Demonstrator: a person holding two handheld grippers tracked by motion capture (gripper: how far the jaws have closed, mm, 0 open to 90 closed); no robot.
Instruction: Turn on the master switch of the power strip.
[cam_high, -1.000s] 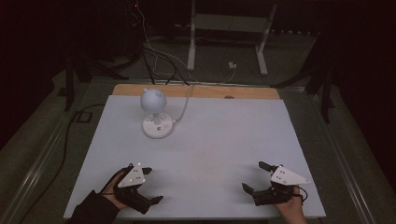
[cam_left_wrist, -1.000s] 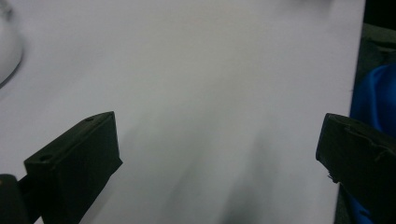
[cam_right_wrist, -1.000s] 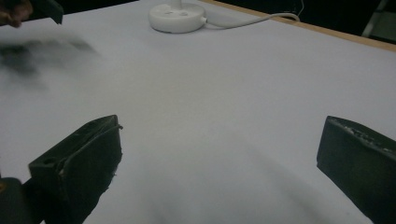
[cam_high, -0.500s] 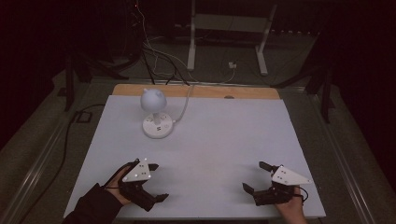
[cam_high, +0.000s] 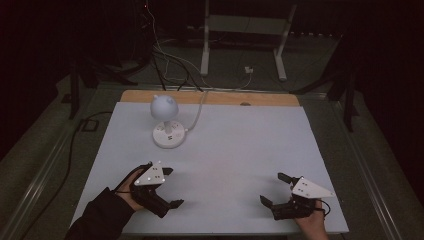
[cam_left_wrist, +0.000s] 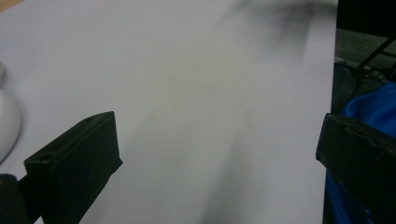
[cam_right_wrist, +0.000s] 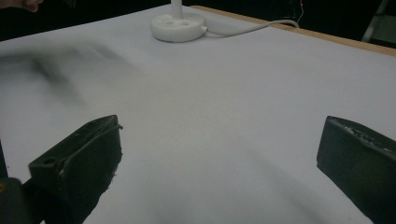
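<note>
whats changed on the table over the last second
The left gripper has moved forward, away from the near edge toward the white lamp, and turned a little; its jaws stay wide open and hold nothing. The right gripper has kept its place near the front right corner, open and empty. The lamp and its cable have not moved on the white table.

Left gripper (cam_high: 169, 187): black body, grey three-cornered plate on top with small dark dots; blocky black jaws with round holes. Dark sleeve (cam_high: 97, 220) on left forearm. Right gripper (cam_high: 276, 188): same black build, grey plate.
</note>
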